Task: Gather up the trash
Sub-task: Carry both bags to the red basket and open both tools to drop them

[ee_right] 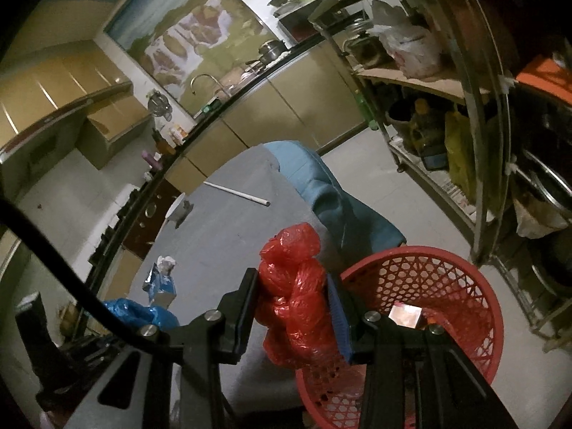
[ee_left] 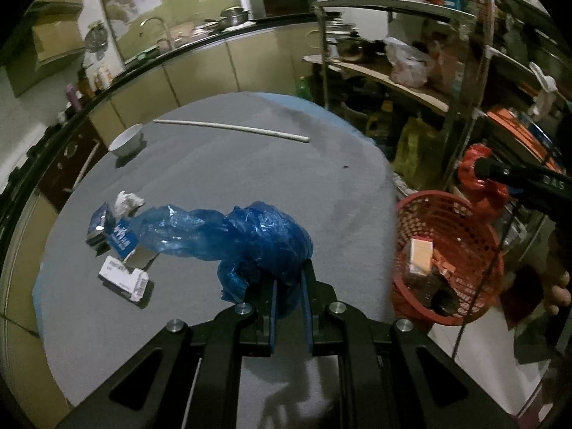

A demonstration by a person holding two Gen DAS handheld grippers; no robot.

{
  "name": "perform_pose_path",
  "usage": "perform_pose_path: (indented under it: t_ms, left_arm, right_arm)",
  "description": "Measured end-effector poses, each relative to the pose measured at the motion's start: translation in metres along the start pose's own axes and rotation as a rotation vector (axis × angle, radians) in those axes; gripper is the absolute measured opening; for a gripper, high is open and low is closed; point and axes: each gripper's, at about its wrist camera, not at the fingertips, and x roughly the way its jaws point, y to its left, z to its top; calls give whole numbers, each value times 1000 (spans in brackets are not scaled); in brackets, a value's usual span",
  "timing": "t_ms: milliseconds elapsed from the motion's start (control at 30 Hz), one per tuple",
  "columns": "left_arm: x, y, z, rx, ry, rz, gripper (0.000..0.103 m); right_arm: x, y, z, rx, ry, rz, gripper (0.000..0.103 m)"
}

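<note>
Left wrist view: your left gripper (ee_left: pixel 289 286) points steeply down over the table, jaws clamped tight on one crumpled blue plastic bag (ee_left: pixel 246 239), which trails toward 10 o'clock above the grey tablecloth (ee_left: pixel 250 164). Your right gripper (ee_right: pixel 293 307) tilts down less steeply at the table edge, jaws partly closed and pressing on one knotted red plastic bag (ee_right: pixel 293 286), held beside the rim of one red basket (ee_right: pixel 464 286) at 3 o'clock of it.

Surface: the table stands in a kitchen, with a counter and sink (ee_left: pixel 157 35) at 12 o'clock and metal shelving (ee_left: pixel 447 71) at 2 o'clock.

Count from the left wrist view: three small cartons (ee_left: pixel 123 279) and one wad of white paper (ee_left: pixel 127 202) at 9 o'clock of the blue bag, one white bowl (ee_left: pixel 127 139) at 11 o'clock, one white rod (ee_left: pixel 232 128) at 12 o'clock. One carton (ee_left: pixel 420 255) lies inside the basket.
</note>
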Motion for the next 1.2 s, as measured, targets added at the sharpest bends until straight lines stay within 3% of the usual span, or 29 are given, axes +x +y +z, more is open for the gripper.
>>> perform_pose_path:
  t_ms: [333,700,1133,1200]
  left_arm:
    - [0,-33,26,61,-18,-134,12]
    - [17,-99,47,174,-12,-341,12]
    - [37,-140,58,230,-3,-419,14]
    - [38,-142,57,236,1,-429,24]
  right_arm:
    - [-23,-12,4,13,-48,-38,41]
    - [-43,-53,-2,83,-40,-110,41]
    - [-40,-68,-6,115,-9,-93,43]
    - [-40,-70,-6,134,-2,-80,44]
